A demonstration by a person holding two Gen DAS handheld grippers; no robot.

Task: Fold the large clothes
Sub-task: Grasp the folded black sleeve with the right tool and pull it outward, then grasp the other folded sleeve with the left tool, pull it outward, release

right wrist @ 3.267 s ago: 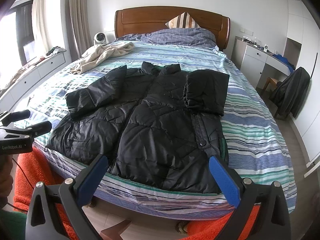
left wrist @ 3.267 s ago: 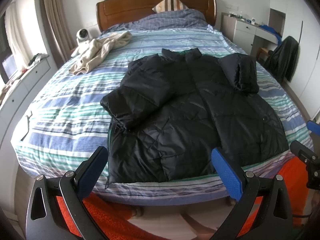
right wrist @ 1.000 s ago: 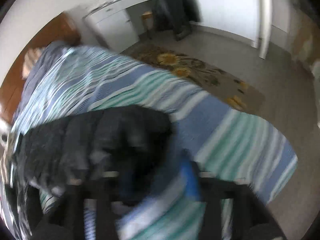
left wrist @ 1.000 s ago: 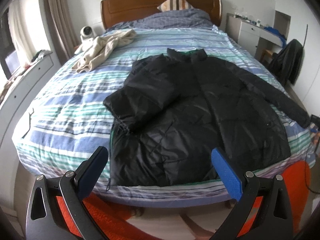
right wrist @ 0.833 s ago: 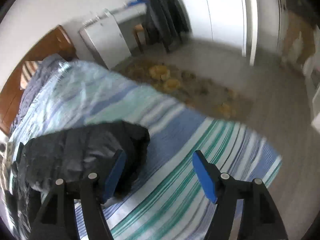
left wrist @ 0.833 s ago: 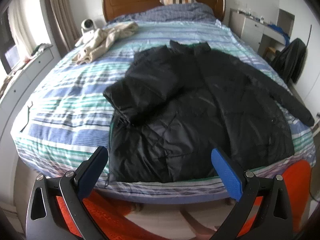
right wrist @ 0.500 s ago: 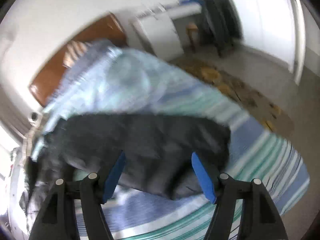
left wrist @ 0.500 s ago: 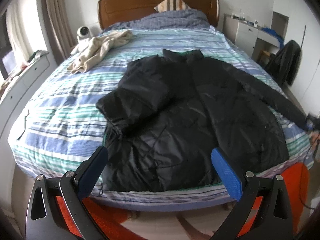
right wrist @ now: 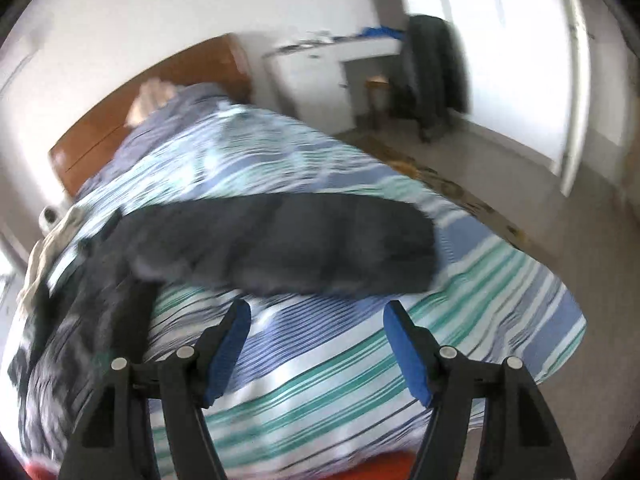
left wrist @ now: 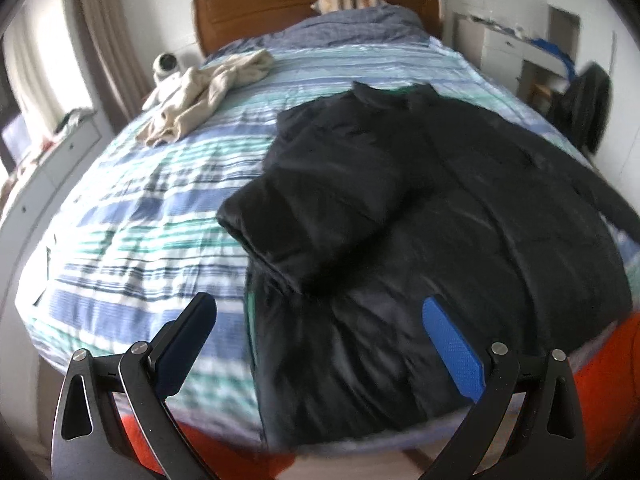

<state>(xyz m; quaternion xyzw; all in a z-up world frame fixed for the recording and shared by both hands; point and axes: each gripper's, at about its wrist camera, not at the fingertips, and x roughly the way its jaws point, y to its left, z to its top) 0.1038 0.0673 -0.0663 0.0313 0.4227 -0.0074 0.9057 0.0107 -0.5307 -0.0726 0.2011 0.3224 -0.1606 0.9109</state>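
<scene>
A black quilted jacket [left wrist: 440, 208] lies face up on the striped bed [left wrist: 132, 216]. One sleeve [left wrist: 320, 208] is folded across its chest. The other sleeve [right wrist: 300, 248] lies stretched out straight towards the bed's side edge. My left gripper [left wrist: 316, 304] hovers open above the jacket's lower hem near the foot of the bed, with nothing between its blue pads. My right gripper [right wrist: 316, 308] hangs over bare sheet just short of the outstretched sleeve, its jaws opening, nothing between them. Both views are motion blurred.
A beige garment [left wrist: 200, 96] lies crumpled at the bed's far left, beside a small white device [left wrist: 166, 65]. A wooden headboard [left wrist: 280, 4] and pillows close the far end. A white desk [right wrist: 320, 64] and a chair draped in dark clothing [right wrist: 432, 72] stand to the right. An orange rug [left wrist: 600, 352] lies below.
The sleeve that lay folded over the jacket is now stretched out flat towards the bed's edge. The right gripper let it go, backed off and rolled. The left gripper moved closer to the jacket.
</scene>
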